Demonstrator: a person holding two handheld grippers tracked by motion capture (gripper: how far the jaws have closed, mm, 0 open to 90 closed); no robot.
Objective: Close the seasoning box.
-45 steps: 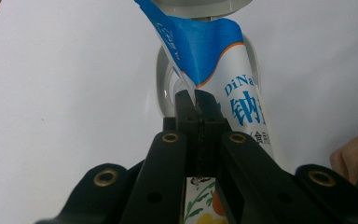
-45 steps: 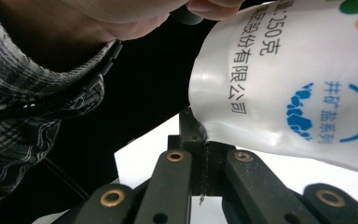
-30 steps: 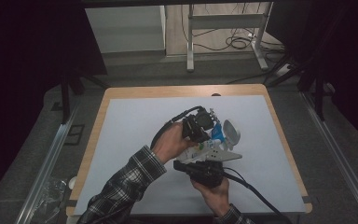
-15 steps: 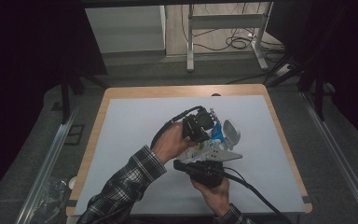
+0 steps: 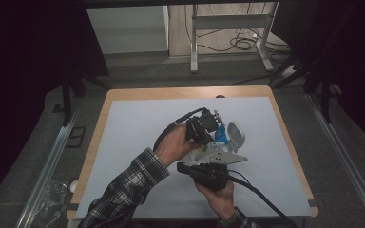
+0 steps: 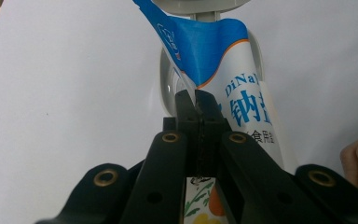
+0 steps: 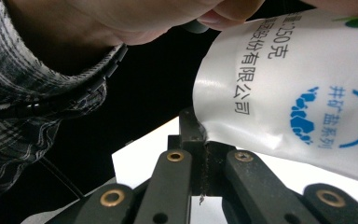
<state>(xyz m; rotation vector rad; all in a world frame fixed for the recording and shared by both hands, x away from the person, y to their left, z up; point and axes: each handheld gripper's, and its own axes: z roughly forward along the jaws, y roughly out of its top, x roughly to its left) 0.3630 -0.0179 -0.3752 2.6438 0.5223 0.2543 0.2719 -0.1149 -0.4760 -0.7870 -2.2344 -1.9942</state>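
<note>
both grippers are clamped on the salt pouch, left gripper on its top edge, right gripper on a corner, above the white dish; pouring not yet visible.

Left claw clamped on blue-and-white packet, white dish behind, white table

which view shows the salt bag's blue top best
The left gripper view: the bag is close and lit, its blue top pinched in the left tool. The right gripper view shows its white printed end; the high view shows it small between both hands.
</note>
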